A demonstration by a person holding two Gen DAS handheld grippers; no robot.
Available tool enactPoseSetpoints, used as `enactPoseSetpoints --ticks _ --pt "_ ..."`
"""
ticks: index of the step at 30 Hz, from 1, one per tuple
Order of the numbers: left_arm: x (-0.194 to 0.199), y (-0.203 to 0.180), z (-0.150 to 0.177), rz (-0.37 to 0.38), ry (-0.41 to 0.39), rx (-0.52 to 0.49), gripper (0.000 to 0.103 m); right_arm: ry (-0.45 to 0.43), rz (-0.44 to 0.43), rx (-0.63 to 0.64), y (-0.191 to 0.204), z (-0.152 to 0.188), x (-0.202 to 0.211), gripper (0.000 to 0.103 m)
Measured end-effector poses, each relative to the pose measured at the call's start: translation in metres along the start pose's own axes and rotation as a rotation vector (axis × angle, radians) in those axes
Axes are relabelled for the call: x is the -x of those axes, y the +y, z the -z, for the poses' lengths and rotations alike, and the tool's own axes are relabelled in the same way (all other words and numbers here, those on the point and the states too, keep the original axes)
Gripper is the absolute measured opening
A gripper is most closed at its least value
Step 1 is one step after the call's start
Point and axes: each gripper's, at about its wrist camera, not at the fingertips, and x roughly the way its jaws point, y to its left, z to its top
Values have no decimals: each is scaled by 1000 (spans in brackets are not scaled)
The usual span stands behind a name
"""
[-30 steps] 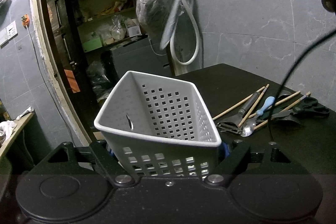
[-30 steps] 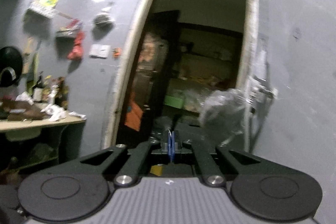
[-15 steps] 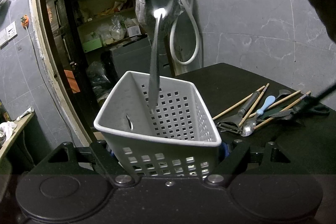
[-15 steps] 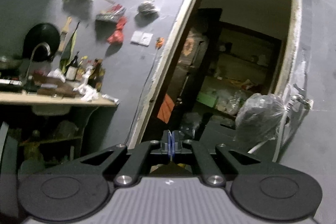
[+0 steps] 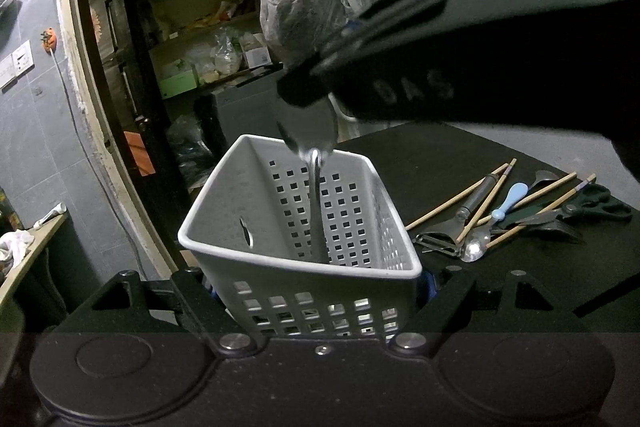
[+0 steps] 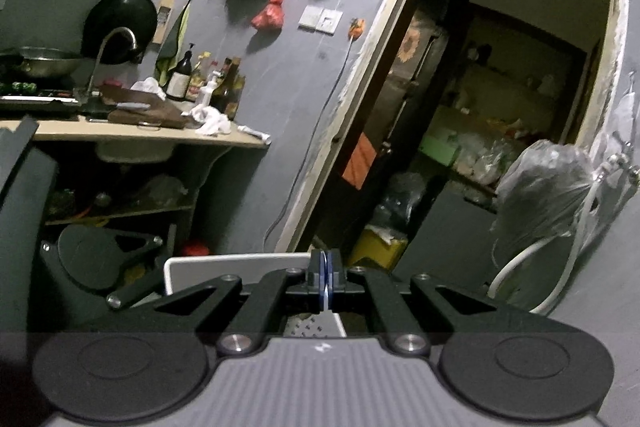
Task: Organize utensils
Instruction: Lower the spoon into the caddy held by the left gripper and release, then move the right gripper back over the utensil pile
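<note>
I am pinching the stiff, slick metal spoon (image 5: 316,195) by its bowl in my closed right claw (image 6: 325,281), while my left claw (image 5: 320,291) is clamping the light plastic basket (image 5: 280,251).

The basket (image 5: 304,227) mouth is open except where the spoon (image 5: 318,203) stands in it, with the right gripper (image 5: 316,87) directly above. The table (image 5: 440,163) between basket and the utensil pile (image 5: 512,215) lies bare.

Pale raised letters "DAS" read on the black body of the right gripper (image 5: 304,95), upper right of the left wrist frame.
</note>
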Motion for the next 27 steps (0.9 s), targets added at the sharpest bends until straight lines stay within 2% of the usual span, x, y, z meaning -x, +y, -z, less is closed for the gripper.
enactPoseSetpoints --ticks 7,12,14,15,17,19,22,24,26,27 --pt "0 1 0 0 0 -3 83 21 -18 -19 -3 2 -3 2" --pt "-1 1 1 3 -1 -14 83 34 -25 -49 -9 5 -4 13" --pt "-2 1 1 1 -3 -8 83 36 -24 -61 -11 7 -1 31" --pt "-2 0 2 -1 -5 -7 83 30 -21 -61 -12 7 1 34" --pt "-2 -1 2 -2 -7 -8 83 14 -17 -70 -15 7 6 49" --pt "-2 -1 2 -2 -7 -9 83 -8 3 -93 -19 7 12 59" --pt "-2 -1 2 -1 -7 -9 83 -29 32 -125 -27 7 19 66" --pt "-2 -1 2 -2 -8 -9 83 -44 64 -138 -32 7 23 76" --pt "-2 -1 2 -1 -10 -9 83 -62 102 -146 -36 8 30 93" --pt "-2 -1 2 -1 -11 -8 83 -68 123 -148 -38 9 33 98"
